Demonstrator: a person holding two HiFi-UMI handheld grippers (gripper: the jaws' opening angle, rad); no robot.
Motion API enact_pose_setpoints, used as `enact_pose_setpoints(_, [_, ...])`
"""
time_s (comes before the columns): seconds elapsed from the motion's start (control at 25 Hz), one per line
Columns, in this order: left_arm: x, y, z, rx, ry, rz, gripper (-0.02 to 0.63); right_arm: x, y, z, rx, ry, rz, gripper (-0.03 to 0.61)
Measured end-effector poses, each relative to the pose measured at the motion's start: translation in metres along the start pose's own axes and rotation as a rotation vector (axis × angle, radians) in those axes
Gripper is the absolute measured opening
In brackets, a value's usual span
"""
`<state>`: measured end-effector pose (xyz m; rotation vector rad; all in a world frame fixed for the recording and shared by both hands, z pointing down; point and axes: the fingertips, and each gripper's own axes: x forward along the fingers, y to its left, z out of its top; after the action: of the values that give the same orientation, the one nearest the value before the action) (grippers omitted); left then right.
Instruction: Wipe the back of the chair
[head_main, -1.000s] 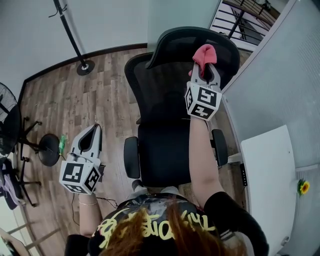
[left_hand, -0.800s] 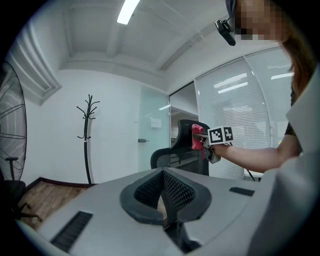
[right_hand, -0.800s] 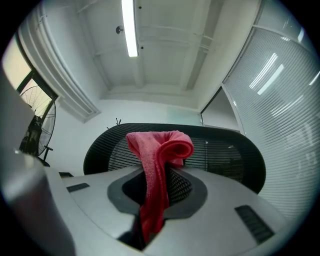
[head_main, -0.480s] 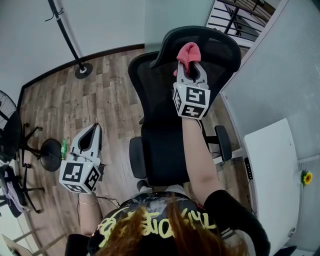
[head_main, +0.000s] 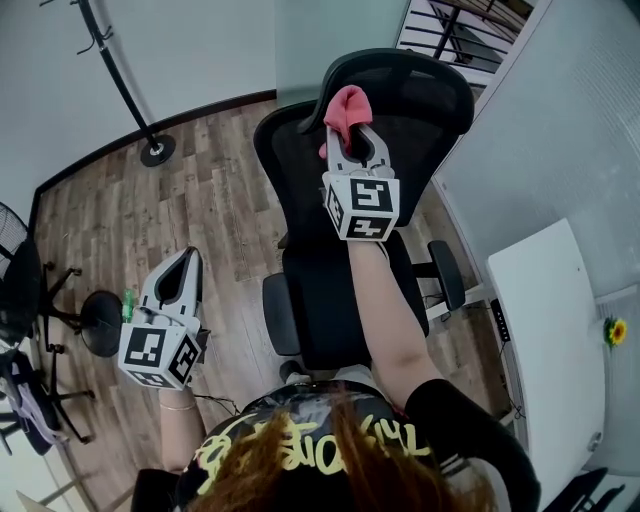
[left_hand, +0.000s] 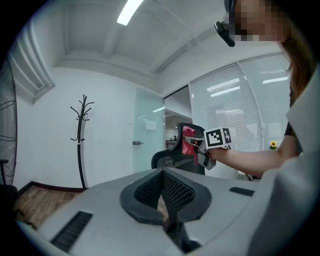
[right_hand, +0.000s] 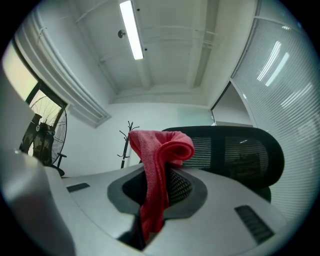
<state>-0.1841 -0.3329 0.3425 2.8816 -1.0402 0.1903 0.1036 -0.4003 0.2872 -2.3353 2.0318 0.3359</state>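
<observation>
A black mesh office chair (head_main: 330, 290) stands in front of me, its curved back (head_main: 420, 90) at the far side. My right gripper (head_main: 350, 130) is shut on a red cloth (head_main: 346, 104), held against the upper left part of the chair back. In the right gripper view the red cloth (right_hand: 157, 165) hangs folded between the jaws, with the chair back (right_hand: 240, 155) just beyond it. My left gripper (head_main: 186, 262) hangs shut and empty over the floor, left of the chair. From the left gripper view, the chair (left_hand: 172, 152) and the cloth (left_hand: 189, 142) lie ahead of that gripper (left_hand: 165, 200).
A coat stand (head_main: 120, 90) rises at the back left. A fan (head_main: 20, 290) and a round stool base (head_main: 100, 320) sit at the left edge. A white desk (head_main: 550, 330) with a small flower (head_main: 613, 330) and a partition wall (head_main: 560, 130) are at the right.
My right gripper has carried the red cloth leftward along the upper chair back. The left gripper has stayed where it was.
</observation>
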Motion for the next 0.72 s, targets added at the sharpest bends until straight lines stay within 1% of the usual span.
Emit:
enact_pose_setpoints(0.2, [-0.005,0.004,0.004,-0.009,-0.011,-0.02,-0.006,-0.005,0.022,0.004,0.023,-0.004,0.028,0.06])
enact_pose_setpoints(0.28, [-0.005,0.003,0.005,-0.007,-0.012,-0.031,-0.006,-0.008,0.033,0.006,0.021,-0.013,0.054,0.06])
enact_pose_setpoints(0.32, [-0.004,0.002,0.005,-0.005,-0.012,-0.037,-0.006,-0.009,0.041,0.007,0.011,-0.017,0.079,0.061])
enact_pose_setpoints(0.44, [0.0,-0.002,0.006,-0.004,-0.013,-0.055,-0.006,-0.013,0.07,0.009,-0.019,-0.026,0.188,0.06])
enact_pose_setpoints(0.52, [0.003,-0.007,0.007,-0.002,-0.014,-0.067,-0.006,-0.02,0.081,0.013,-0.014,-0.045,0.226,0.06])
enact_pose_setpoints(0.6, [0.006,-0.012,0.008,0.004,-0.011,-0.076,-0.006,-0.031,0.079,0.015,-0.001,-0.073,0.229,0.06])
enact_pose_setpoints(0.72, [0.012,-0.022,0.008,0.012,-0.001,-0.08,-0.006,-0.049,0.058,0.014,0.005,-0.103,0.202,0.06])
